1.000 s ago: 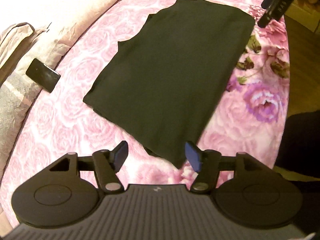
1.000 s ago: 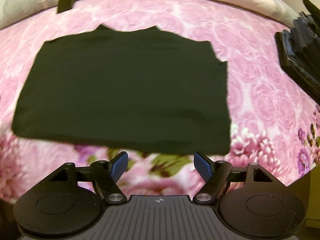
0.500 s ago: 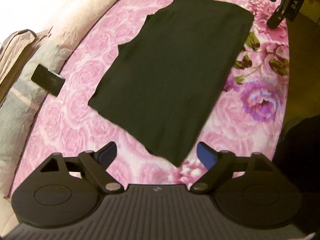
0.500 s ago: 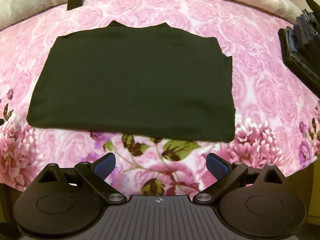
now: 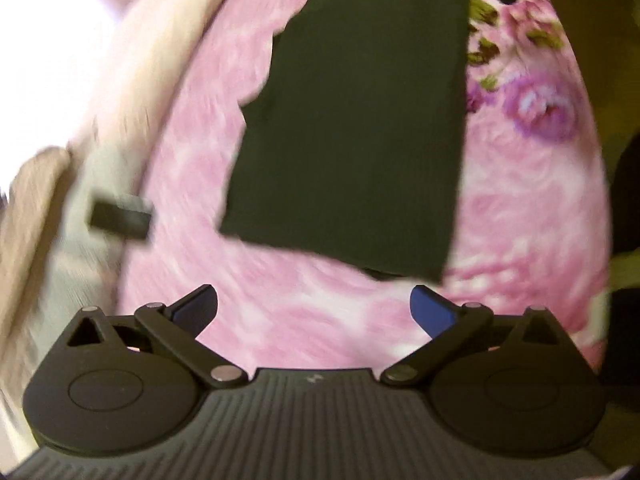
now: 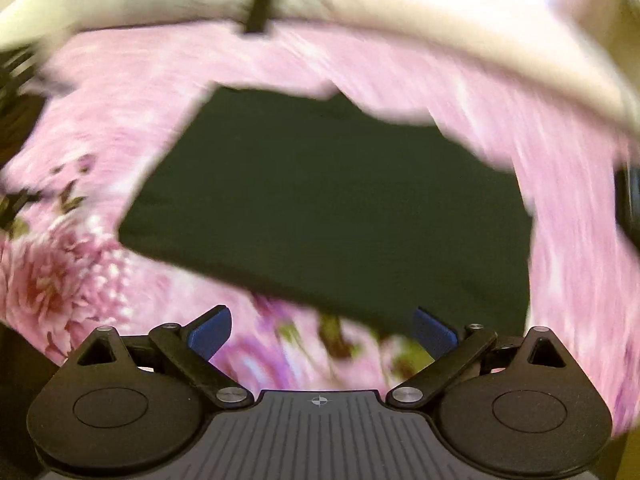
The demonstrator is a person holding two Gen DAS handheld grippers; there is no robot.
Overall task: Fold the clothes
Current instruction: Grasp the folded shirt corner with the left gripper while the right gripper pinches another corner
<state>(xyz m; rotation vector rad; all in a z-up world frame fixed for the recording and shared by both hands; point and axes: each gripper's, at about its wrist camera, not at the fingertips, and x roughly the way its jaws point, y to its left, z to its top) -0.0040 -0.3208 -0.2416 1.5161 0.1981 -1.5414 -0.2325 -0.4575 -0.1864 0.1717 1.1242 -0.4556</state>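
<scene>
A dark folded garment [image 5: 360, 128] lies flat on the pink floral bedspread [image 5: 188, 160]. My left gripper [image 5: 314, 300] hovers over the spread just short of the garment's near edge, its jaws opening wide with nothing between them. In the right wrist view the same garment [image 6: 328, 208] fills the middle. My right gripper [image 6: 322, 320] stands open above its near edge, with only cloth and spread beneath and nothing held. Both views are blurred by motion.
A dark flat rectangle like a phone [image 5: 120, 218] rests on pale bedding [image 5: 160, 60] at the left, and shows as the phone [image 6: 260, 8] at the top. A dark stack [image 6: 628, 208] sits at the right edge. The bed's edge runs along the right of the left wrist view.
Both grippers' jaws have spread much wider. Each wrist has rolled, so the garment sits turned in both views. The right gripper has drawn closer over the garment's near edge.
</scene>
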